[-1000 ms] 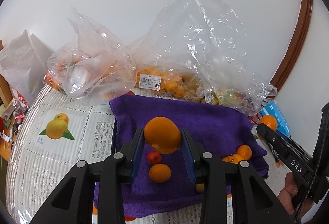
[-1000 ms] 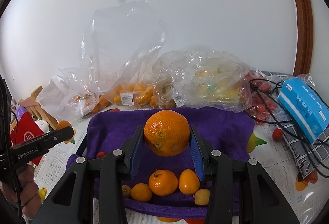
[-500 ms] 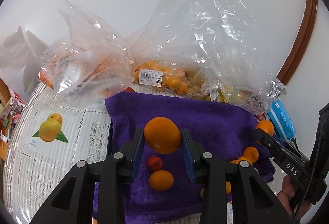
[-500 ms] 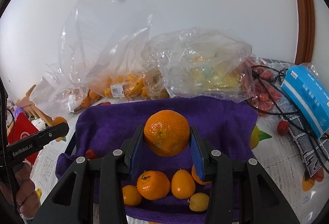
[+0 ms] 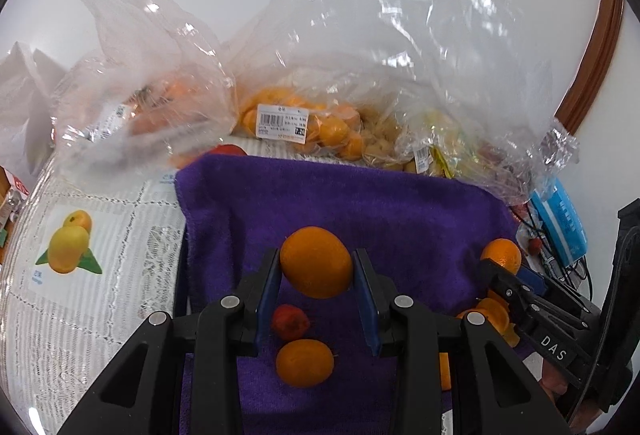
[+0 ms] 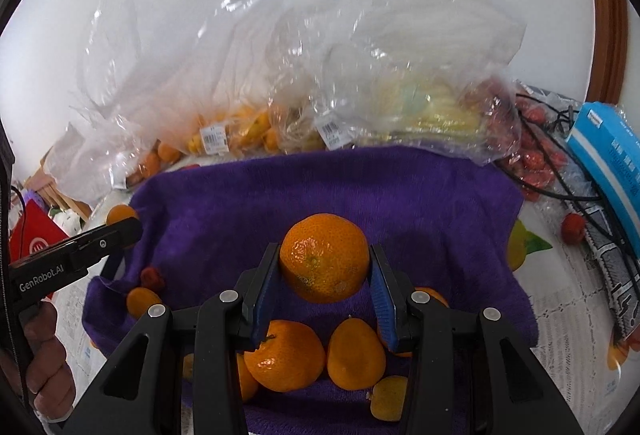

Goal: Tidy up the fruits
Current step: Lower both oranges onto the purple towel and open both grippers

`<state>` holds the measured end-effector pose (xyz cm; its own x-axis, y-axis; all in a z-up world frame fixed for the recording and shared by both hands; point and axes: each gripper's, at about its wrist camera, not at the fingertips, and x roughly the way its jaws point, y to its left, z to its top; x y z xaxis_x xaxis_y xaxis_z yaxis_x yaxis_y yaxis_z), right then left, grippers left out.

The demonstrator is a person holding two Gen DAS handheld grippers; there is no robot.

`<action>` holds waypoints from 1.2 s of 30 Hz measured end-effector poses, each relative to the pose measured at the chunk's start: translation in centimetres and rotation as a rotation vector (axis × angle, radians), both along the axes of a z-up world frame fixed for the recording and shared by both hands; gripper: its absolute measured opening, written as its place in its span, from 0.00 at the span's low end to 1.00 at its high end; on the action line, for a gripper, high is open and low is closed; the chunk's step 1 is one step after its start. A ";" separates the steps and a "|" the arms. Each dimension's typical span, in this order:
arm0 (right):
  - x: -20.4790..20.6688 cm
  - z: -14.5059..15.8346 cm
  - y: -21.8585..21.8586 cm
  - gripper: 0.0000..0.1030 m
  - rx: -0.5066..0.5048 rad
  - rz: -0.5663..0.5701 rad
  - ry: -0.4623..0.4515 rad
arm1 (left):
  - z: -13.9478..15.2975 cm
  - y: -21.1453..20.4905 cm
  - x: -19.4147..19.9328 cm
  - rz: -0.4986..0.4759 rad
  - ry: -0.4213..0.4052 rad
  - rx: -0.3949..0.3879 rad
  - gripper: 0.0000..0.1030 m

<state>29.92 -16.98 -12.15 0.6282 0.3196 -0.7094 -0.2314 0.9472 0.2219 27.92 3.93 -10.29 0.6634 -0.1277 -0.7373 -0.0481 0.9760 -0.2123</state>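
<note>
The left gripper (image 5: 317, 267) clamps a smooth orange (image 5: 316, 262), the right gripper (image 6: 324, 261) a dimpled tangerine (image 6: 324, 258), both above the purple towel (image 5: 360, 207). Released carelessly, either could roll into the fruit cluster (image 6: 320, 351) or off the desk.

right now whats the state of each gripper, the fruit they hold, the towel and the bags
left gripper: jaws shut on smooth orange
right gripper: jaws shut on dimpled orange
purple towel: spread flat, loose fruit on it
plastic bags: open, fruit inside
</note>
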 end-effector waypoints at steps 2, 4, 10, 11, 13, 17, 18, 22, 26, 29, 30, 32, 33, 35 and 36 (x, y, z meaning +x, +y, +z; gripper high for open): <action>0.1 -0.3 0.1 0.41 -0.006 0.002 0.011 | -0.4 -0.3 0.3 -0.004 0.012 0.001 0.33; 0.4 -0.6 0.2 0.41 -0.011 0.004 0.019 | -0.6 -0.5 0.5 -0.008 0.019 0.004 0.33; 0.7 -1.5 0.8 0.41 -0.036 0.011 0.036 | -1.5 -1.0 1.0 -0.015 0.044 0.001 0.33; 0.6 -1.6 0.9 0.42 -0.040 0.012 0.037 | -1.7 -1.1 1.1 -0.017 0.049 0.001 0.33; 0.6 -1.7 1.0 0.42 -0.049 0.016 0.041 | -1.8 -1.1 1.1 -0.018 0.056 -0.001 0.33; 0.5 -1.9 1.3 0.42 -0.070 0.021 0.036 | -2.3 -1.2 1.4 -0.020 0.068 -0.005 0.33; 0.5 -1.9 1.3 0.42 -0.073 0.022 0.035 | -2.5 -1.2 1.5 -0.018 0.073 -0.007 0.33; 0.6 -1.9 1.3 0.42 -0.070 0.025 0.036 | -2.9 -1.0 1.8 -0.020 0.091 -0.017 0.33; 0.6 -1.9 1.3 0.42 -0.074 0.028 0.033 | -3.1 -1.3 2.1 -0.021 0.096 -0.012 0.33; 0.6 -1.9 1.3 0.42 -0.076 0.030 0.031 | -3.2 -1.2 2.2 -0.023 0.101 -0.007 0.33; 0.6 -1.9 1.3 0.42 -0.077 0.030 0.031 | -3.2 -1.2 2.2 -0.024 0.103 -0.006 0.33; 0.6 -1.9 1.4 0.42 -0.080 0.031 0.028 | -3.3 -1.2 2.3 -0.025 0.109 -0.005 0.33; 0.6 -1.9 1.4 0.42 -0.080 0.031 0.028 | -3.4 -1.2 2.4 -0.025 0.114 -0.005 0.33; 0.5 -1.9 1.4 0.42 -0.081 0.032 0.027 | -3.4 -1.2 2.5 -0.025 0.121 -0.004 0.33; 0.5 -2.0 1.4 0.42 -0.080 0.033 0.027 | -3.4 -1.2 2.5 -0.025 0.123 0.000 0.33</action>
<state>30.46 -15.59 -14.10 0.5990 0.2810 -0.7498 -0.2574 0.9543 0.1520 30.42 2.71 -13.74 0.5646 -0.1432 -0.8129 -0.0498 0.9771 -0.2067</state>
